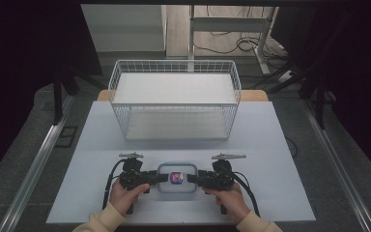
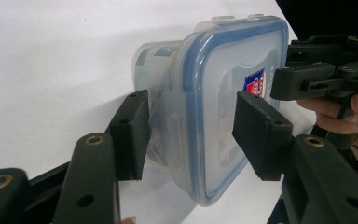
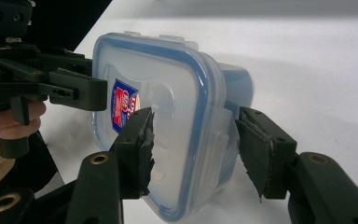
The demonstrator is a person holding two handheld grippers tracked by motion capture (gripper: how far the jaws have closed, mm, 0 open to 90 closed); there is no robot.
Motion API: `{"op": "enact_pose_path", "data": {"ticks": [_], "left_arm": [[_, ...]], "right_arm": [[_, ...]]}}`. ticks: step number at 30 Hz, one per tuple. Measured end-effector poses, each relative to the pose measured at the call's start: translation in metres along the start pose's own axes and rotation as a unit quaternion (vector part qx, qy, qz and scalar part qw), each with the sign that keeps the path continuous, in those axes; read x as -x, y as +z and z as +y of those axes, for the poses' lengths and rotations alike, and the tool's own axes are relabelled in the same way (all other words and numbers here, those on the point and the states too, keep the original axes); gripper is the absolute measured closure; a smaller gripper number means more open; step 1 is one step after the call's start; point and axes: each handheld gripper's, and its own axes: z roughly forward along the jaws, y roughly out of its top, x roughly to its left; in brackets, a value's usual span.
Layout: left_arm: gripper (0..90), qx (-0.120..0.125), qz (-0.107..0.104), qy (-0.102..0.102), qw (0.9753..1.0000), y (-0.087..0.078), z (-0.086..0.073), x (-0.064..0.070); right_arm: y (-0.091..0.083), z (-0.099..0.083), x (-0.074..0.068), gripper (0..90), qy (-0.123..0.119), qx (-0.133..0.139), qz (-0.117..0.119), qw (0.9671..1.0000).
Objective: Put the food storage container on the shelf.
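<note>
Clear plastic container [image 1: 176, 178] w/ blue-rimmed snap lid sits flat on white surface [image 1: 270, 159], lid up, near the front edge, about centred left-right. Rounded rectangle; long axis runs roughly left-right, parallel to front edge, short ends toward each gripper. Red/blue label at lid centre. Left gripper [image 1: 150, 178] comes in from container's left end, right gripper [image 1: 197, 179] from its right end, both lying low along the surface, each held by a hand [image 1: 123, 195] at the front edge. Left gripper view: fingers [image 2: 261, 133] part-open, straddling the near end of container [image 2: 223, 102]; one finger over the lid face, the other beside the side latch tab; contact w/ container can't be told. Right gripper view: same setup mirrored, fingers [image 3: 137, 149] part-open around the end of container [image 3: 168, 116], one over the lid near label, other beside the latch tab; pads look torn at edges; whether they grip can't be told. Each gripper view also catches the opposite gripper's finger at the far end of the lid. Wire basket [image 1: 174, 99], white, stands at the rear edge, centred, well apart from container; open surface between the two.
</note>
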Motion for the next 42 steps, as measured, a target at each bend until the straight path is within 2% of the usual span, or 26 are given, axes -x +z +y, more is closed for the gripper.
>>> {"op": "enact_pose_path", "data": {"ticks": [6,14,17,22,27,33,34,35,36,39,40,42], "left_arm": [[48.0,0.006,0.003,0.011,0.9999,-0.002,0.003,0.003],[48.0,0.007,0.002,0.011,0.9999,-0.003,0.006,0.003],[48.1,0.003,0.000,0.008,1.0000,-0.001,0.008,0.001],[48.3,-0.003,0.001,0.000,1.0000,0.002,0.011,-0.001],[48.4,0.002,-0.005,-0.005,1.0000,-0.001,0.017,-0.001],[48.4,0.012,-0.005,0.001,0.9999,-0.009,0.035,0.004],[48.4,0.016,-0.004,0.004,0.9999,-0.014,0.044,0.007],[48.4,0.016,-0.004,0.004,0.9999,-0.014,0.044,0.007],[48.4,0.018,-0.003,0.007,0.9998,-0.016,0.050,0.008],[48.3,0.024,-0.003,0.013,0.9996,-0.023,0.067,0.012],[48.3,0.028,-0.005,0.012,0.9995,-0.025,0.073,0.012],[48.3,0.034,-0.007,0.014,0.9993,-0.029,0.085,0.014]], "right_arm": [[-0.002,0.002,0.001,47.1,0.003,0.004,0.004,1.0000],[-0.003,0.006,0.000,47.1,0.001,0.004,0.004,1.0000],[-0.003,0.009,0.002,47.1,0.003,0.002,0.003,1.0000],[0.001,0.012,0.010,47.2,0.022,-0.011,0.010,0.9997],[-0.002,0.022,0.007,47.2,0.019,-0.010,0.009,0.9997],[-0.007,0.038,0.003,47.3,0.015,-0.008,0.007,0.9998],[-0.009,0.048,0.000,47.3,0.011,-0.005,0.005,0.9999],[-0.011,0.053,-0.001,47.3,0.009,-0.004,0.005,0.9999],[-0.011,0.053,-0.001,47.3,0.009,-0.004,0.005,0.9999],[-0.015,0.072,-0.005,47.3,0.003,-0.002,0.004,1.0000],[-0.019,0.086,-0.008,47.3,-0.002,0.000,0.001,1.0000],[-0.020,0.093,-0.009,47.3,-0.005,0.000,0.000,1.0000]]}}
